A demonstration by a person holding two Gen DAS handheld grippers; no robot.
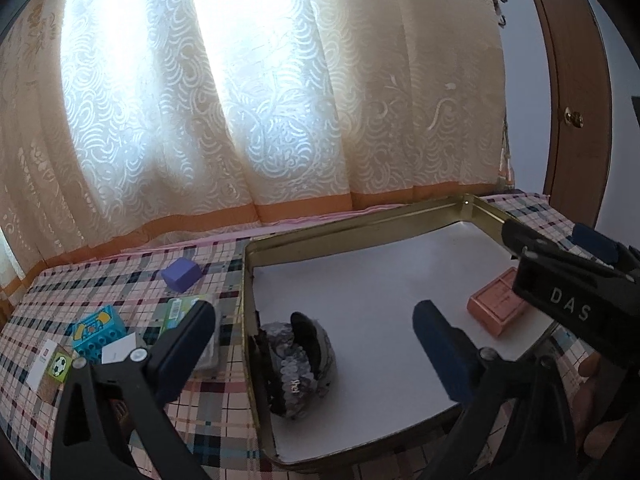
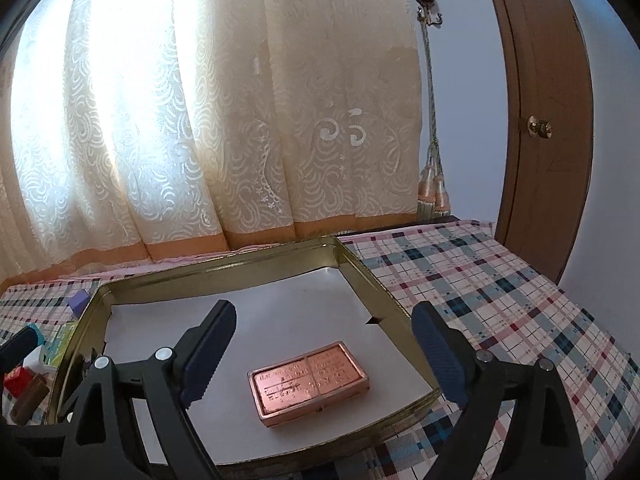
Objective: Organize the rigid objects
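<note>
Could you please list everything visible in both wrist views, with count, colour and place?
Shallow metal tin: one, gold rim, white floor, on the checked tablecloth.
Flat copper-pink case: one, inside tin, right side.
Sequinned grey-black pouch: one, inside tin, left wall.
Purple cube: one, on the cloth left of tin.
Blue studded toy brick: one, left of tin.
Football-print block: one, green, far left.
Cream patterned curtain: behind.
Brown door: right.
Left gripper: open.
Right gripper: open, above case.
</note>
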